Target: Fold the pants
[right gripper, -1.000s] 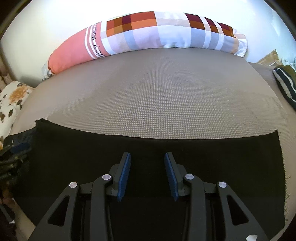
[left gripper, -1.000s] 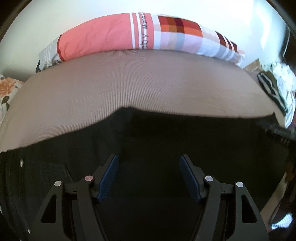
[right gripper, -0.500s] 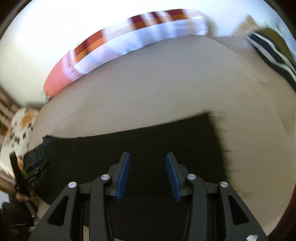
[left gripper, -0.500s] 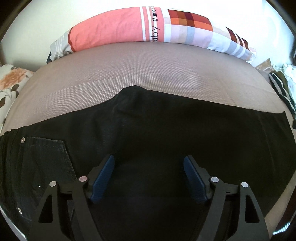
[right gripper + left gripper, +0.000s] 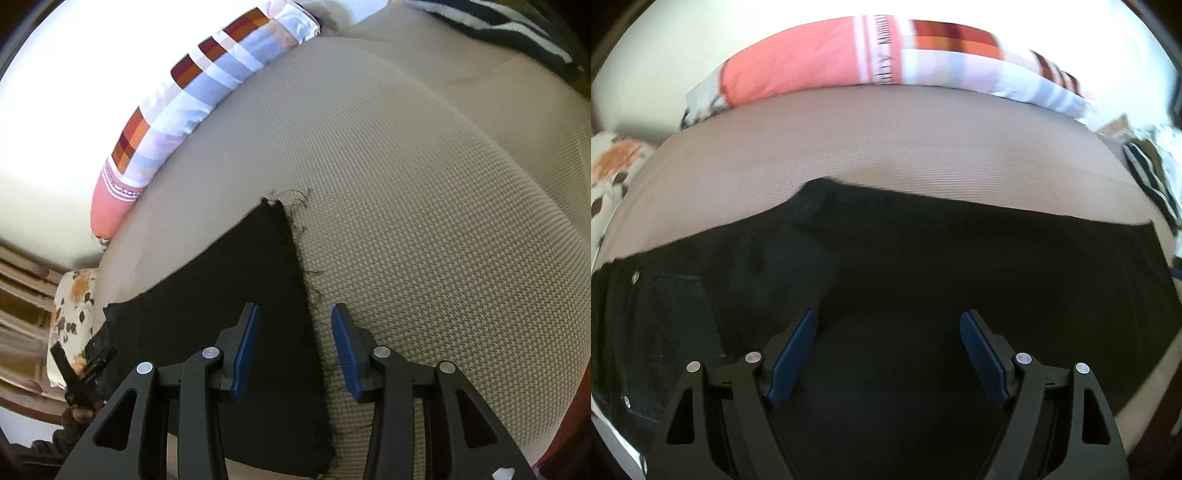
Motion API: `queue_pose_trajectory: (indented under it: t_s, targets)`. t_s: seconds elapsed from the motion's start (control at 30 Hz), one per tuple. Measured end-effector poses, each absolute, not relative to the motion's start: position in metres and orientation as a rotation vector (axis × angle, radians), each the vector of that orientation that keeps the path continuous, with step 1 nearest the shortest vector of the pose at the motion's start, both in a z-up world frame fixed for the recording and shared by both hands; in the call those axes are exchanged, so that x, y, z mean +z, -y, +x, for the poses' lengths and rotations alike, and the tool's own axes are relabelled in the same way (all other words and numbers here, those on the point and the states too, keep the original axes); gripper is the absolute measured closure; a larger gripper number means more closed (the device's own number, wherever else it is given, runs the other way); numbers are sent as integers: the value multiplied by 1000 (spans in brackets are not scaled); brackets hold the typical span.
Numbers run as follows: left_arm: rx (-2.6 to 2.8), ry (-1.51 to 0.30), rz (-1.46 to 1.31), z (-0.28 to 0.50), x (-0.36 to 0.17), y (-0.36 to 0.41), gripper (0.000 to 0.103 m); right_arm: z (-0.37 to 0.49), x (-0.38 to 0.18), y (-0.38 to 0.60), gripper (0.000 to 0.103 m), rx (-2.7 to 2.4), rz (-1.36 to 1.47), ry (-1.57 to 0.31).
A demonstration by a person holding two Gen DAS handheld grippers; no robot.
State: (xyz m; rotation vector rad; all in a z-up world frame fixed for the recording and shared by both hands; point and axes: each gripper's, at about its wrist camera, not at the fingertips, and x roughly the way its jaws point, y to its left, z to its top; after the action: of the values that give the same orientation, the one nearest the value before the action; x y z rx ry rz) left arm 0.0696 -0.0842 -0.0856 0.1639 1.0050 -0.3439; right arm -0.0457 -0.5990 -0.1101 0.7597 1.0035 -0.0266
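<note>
1. So far, the pants (image 5: 923,266) looked folded lengthwise, one leg over the other: a single flat black strip. Cross-folds judged still to do.
2. They lay along the near edge of the bed (image 5: 424,184). Long axis ran side to side: waist and pocket toward the left end, frayed hem (image 5: 301,273) toward the right.
3. Left gripper (image 5: 888,354) was spread wide over mid-leg, holding nothing.
4. Right gripper (image 5: 294,347) was parted, straddling the hem edge, no cloth pinched.
</note>
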Motion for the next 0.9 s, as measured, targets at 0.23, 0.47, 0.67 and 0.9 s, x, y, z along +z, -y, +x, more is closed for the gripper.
queue_pose_trajectory:
  t_s: [0.23,0.47,0.67,0.9]
  targets:
    - [-462,-1051,138,66,-80,120,23,-39,-116,602,74,62,762,-1012]
    - [-463,-1067,181,66,-91,132,23,-24,-124,603,87,141,772,-1020]
    - [-465,-1046,219,64,-96,137,20,-7,-127,598,90,184,774,-1018]
    - [-473,-1036,224,63,-98,138,16,-6,-126,594,96,130,775,-1013]
